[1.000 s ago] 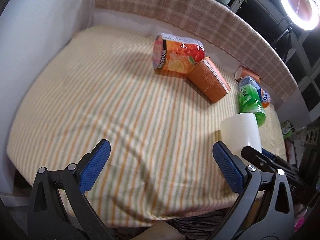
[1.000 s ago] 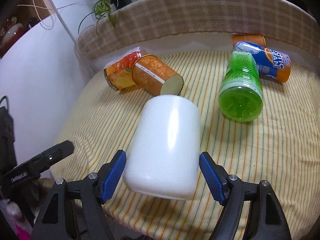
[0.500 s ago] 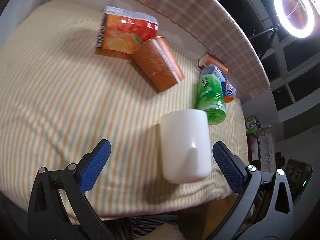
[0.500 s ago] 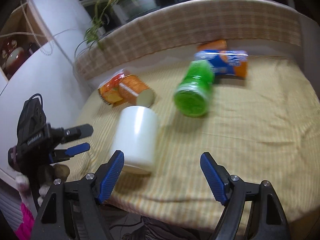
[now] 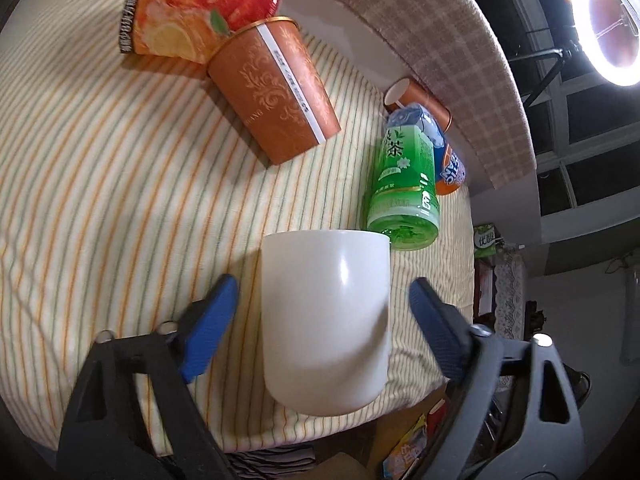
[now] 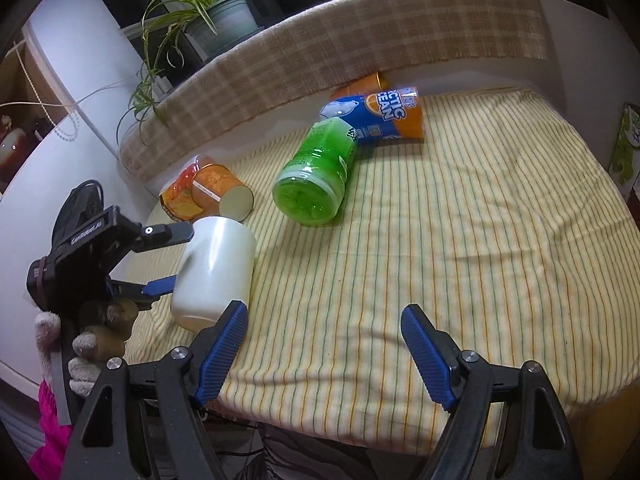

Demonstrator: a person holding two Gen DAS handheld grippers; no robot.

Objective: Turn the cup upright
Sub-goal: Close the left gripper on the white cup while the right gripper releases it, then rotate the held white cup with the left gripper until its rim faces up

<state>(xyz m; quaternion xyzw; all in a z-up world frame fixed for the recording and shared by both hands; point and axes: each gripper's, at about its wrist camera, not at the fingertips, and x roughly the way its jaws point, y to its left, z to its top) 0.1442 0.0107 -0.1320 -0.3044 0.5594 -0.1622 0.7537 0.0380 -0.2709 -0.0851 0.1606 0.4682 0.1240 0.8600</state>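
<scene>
A plain white cup [image 5: 325, 320] lies on its side near the front left edge of the striped cloth, its closed bottom toward the left wrist camera. It also shows in the right wrist view [image 6: 214, 272]. My left gripper [image 5: 322, 328] is open with one finger on each side of the cup, small gaps showing. In the right wrist view the left gripper [image 6: 160, 260] straddles the cup. My right gripper [image 6: 322, 354] is open and empty, to the right of the cup above the cloth's front edge.
An orange patterned paper cup [image 5: 276, 92] and a fruit snack bag [image 5: 192, 20] lie behind the white cup. A green tea bottle [image 6: 316, 172], a blue and orange can [image 6: 376, 116] and another orange cup [image 6: 360, 86] lie further right. A checked padded rim [image 6: 360, 44] bounds the back.
My right gripper let go of the white cup and pulled back to the right. My left gripper swung over and closed in around the cup, its jaws narrowing.
</scene>
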